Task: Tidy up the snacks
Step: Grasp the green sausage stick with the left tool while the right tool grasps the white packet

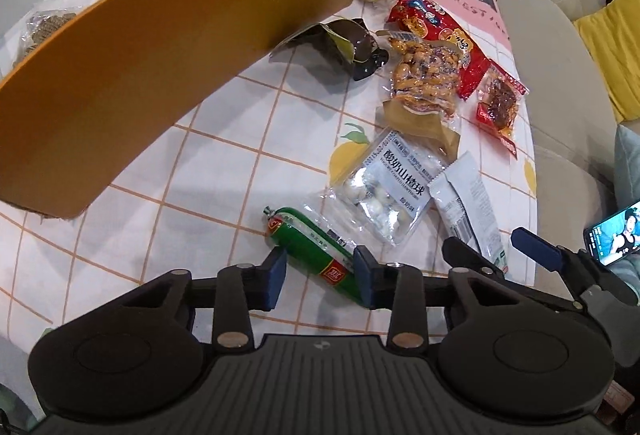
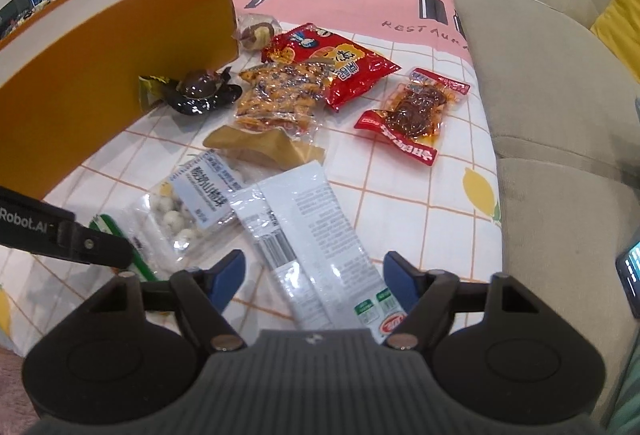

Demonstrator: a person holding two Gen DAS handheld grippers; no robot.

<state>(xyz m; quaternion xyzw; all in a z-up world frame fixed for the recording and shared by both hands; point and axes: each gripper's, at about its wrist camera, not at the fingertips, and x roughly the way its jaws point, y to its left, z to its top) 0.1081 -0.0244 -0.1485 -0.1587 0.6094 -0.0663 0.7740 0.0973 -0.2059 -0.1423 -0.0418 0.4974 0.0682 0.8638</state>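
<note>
Snacks lie scattered on the checked tablecloth (image 2: 420, 195) ahead of both our grippers. Between the fingers of our left gripper (image 1: 320, 277) lies the green sausage (image 1: 316, 255), slanting across the gap; the right-hand pad sits against its side, the left-hand pad stands just clear, so we have it straddled but cannot tell whether it is truly pinched. Just beyond those fingertips lies the clear bag of white yogurt balls (image 1: 384, 191), and farther ahead of it the bag of orange-brown nuts (image 1: 420, 79), the dark wrapped candy (image 1: 348, 43) and the red packet (image 1: 436, 23).

Our right gripper (image 2: 314, 277) is spread wide, its fingers released, with the long white sachet (image 2: 312, 243) lying between the two blue pads and touching neither. Left of its left finger are the yogurt balls and an end of the sausage. Ahead and to the right of its fingertips lies the red pouch of dark spicy strips (image 2: 412, 115), well apart.

Left of both pairs of fingers, far ahead, stands the orange box (image 2: 120, 55), its white inside showing.
</note>
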